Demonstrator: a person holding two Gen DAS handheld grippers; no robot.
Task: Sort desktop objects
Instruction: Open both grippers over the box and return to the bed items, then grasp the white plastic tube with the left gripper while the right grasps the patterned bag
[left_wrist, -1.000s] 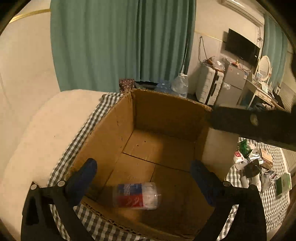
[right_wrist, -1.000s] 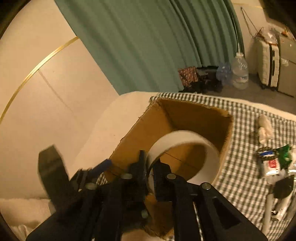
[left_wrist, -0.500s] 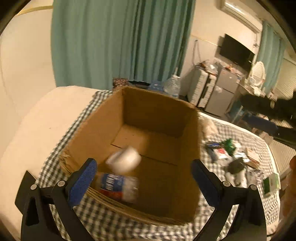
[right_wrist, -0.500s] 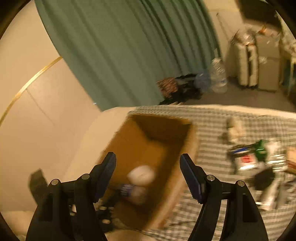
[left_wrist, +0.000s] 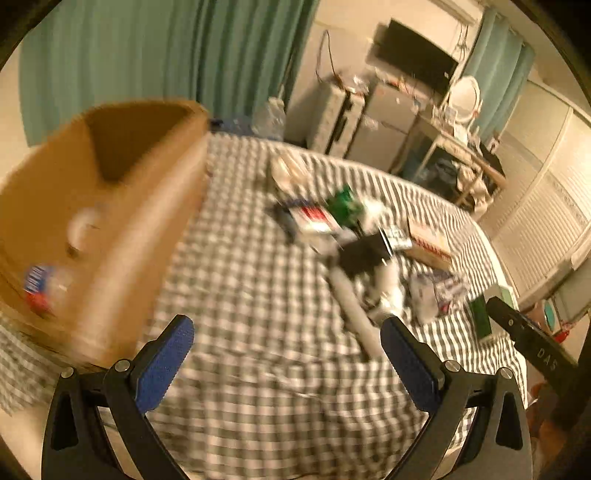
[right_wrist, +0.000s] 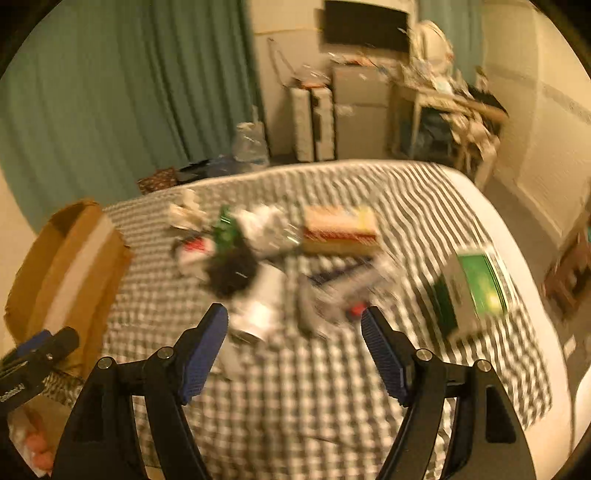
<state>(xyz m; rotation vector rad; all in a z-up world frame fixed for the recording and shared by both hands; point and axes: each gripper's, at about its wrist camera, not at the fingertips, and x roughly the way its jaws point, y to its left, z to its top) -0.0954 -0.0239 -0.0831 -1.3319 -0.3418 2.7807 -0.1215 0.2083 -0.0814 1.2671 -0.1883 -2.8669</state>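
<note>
Checked cloth (right_wrist: 295, 398) is carrying a blurred heap of clutter (right_wrist: 266, 258) mid-bed, the cardboard box (left_wrist: 110, 206) at its left edge. Both the left gripper (left_wrist: 286, 354) and right gripper (right_wrist: 293, 339) are hanging spread, empty. The right one is probably nearing the white cylinder (right_wrist: 258, 306); straddling it squarely is advisable.

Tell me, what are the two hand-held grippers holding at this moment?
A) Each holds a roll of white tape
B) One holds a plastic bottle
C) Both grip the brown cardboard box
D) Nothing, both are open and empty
D: the left hand-held gripper and the right hand-held gripper both show blue pads spread wide with only the checked green-and-white cloth between them.
</note>
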